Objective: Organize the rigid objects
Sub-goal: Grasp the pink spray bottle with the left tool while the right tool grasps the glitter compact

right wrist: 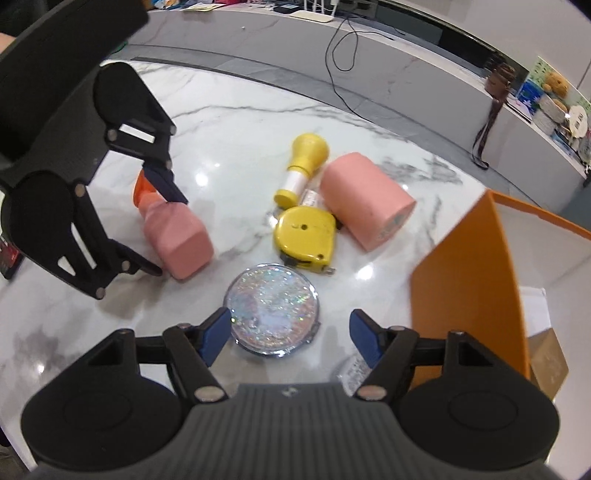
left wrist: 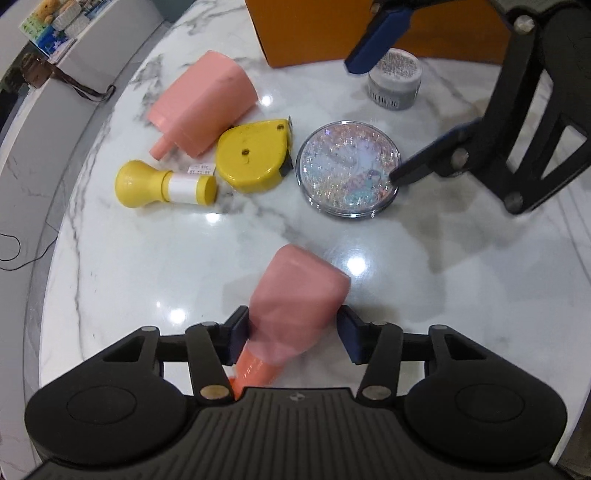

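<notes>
A small pink bottle (left wrist: 299, 291) with an orange cap lies on the marble table (left wrist: 140, 266), blurred, between the fingers of my left gripper (left wrist: 293, 314). One pad touches its side and a thin gap shows at the other, so the jaws stand open around it. In the right wrist view the same bottle (right wrist: 177, 236) lies inside the left gripper (right wrist: 169, 236). My right gripper (right wrist: 289, 315) is open over a round glittery compact (right wrist: 271, 312); one fingertip (right wrist: 218, 328) sits at its rim, the other stands well clear. The left wrist view shows the right gripper (left wrist: 373, 122) astride that compact (left wrist: 349, 170).
A large pink container (left wrist: 203, 99), a yellow tape measure (left wrist: 255, 155) and a yellow bulb-shaped bottle (left wrist: 162, 182) lie clustered mid-table. A grey glitter jar (left wrist: 395, 79) stands by an orange box (left wrist: 314, 29), whose wall (right wrist: 469, 277) rises close to the right gripper. The table edge curves around on the left.
</notes>
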Demonstrator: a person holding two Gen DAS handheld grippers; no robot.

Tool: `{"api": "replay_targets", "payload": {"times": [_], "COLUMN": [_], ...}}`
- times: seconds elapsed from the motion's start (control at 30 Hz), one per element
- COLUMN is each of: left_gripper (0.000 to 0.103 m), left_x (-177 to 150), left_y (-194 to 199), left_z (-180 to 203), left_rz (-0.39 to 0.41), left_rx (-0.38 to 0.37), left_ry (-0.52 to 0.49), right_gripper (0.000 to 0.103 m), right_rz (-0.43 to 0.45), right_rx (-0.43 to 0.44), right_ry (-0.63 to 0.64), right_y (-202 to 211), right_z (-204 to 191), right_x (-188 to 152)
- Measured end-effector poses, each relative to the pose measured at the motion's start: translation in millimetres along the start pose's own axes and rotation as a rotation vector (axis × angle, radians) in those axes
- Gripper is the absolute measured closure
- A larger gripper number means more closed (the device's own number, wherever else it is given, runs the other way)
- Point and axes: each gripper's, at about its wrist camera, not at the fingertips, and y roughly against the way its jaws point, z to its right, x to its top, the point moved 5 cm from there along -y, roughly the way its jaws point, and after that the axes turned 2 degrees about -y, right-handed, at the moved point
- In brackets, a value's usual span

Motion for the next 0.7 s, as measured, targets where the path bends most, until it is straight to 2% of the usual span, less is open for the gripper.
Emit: {"api": "replay_targets", "payload": {"times": [0.3,0.47,0.6,0.7], "left_gripper": [0.052,0.052,0.052,0.052], "left_x": [-12,-17,-19,-21], "left_y": [5,8,8,8], "left_z": [-4,2,4,3], "left_rz": [0.036,0.034,0.039,0.047], "left_rx": [-0.021,-0.024,-0.024,-0.025], "left_ry": [0.176,0.181,0.189,0.2], "right_gripper": [0.029,0.028,0.026,0.03], "right_rz": [-0.043,-0.046,-0.068,-0.07], "right_rx": [0.011,0.042,0.034,0.037], "right_ry": [-0.01,-0.034,-0.029,-0.059], "right_y": [-28,-39,-49,-49], "right_z": [1,-4,-9,-6], "right_x": [2,5,5,6]}}
